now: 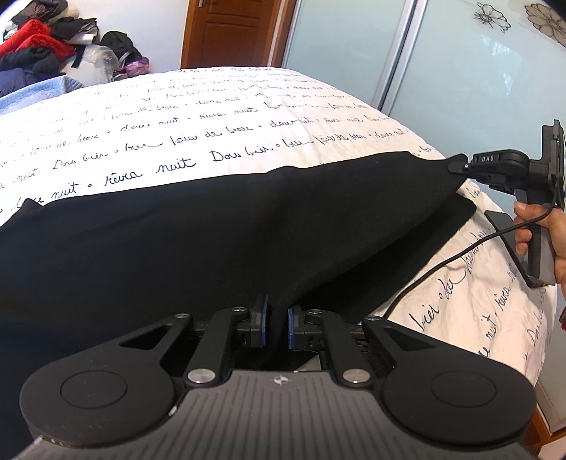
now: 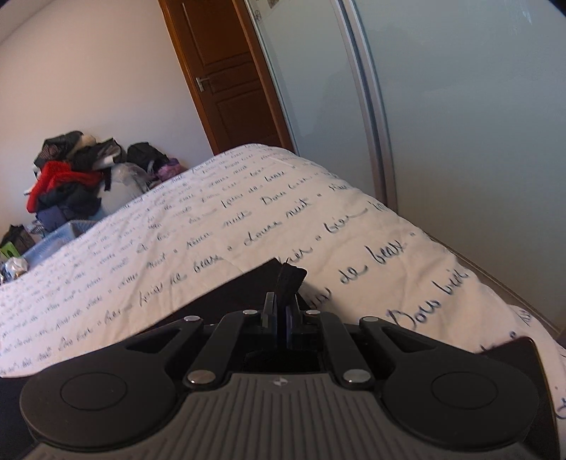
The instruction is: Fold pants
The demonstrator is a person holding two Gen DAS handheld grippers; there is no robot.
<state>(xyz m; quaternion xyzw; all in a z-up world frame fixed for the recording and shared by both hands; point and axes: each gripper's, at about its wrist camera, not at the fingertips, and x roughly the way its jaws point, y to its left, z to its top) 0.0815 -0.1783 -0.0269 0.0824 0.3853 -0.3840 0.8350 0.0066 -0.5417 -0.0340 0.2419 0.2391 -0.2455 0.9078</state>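
Black pants (image 1: 212, 233) lie spread across a bed with a white cover printed with script (image 1: 212, 116). My left gripper (image 1: 277, 325) is shut on a fold of the pants at their near edge, lifting the cloth. My right gripper (image 1: 456, 166) is shut on the far right corner of the pants, held up off the bed. In the right wrist view that gripper (image 2: 281, 315) pinches a bunched bit of black cloth (image 2: 292, 279) between its blue pads, with more of the pants below.
A pile of clothes (image 1: 39, 46) and a blue basket (image 2: 60, 233) stand beyond the bed's far left. A wooden door (image 1: 230, 32) and glass wardrobe doors (image 1: 442, 63) are behind the bed. A cable (image 1: 442, 262) trails from the right gripper.
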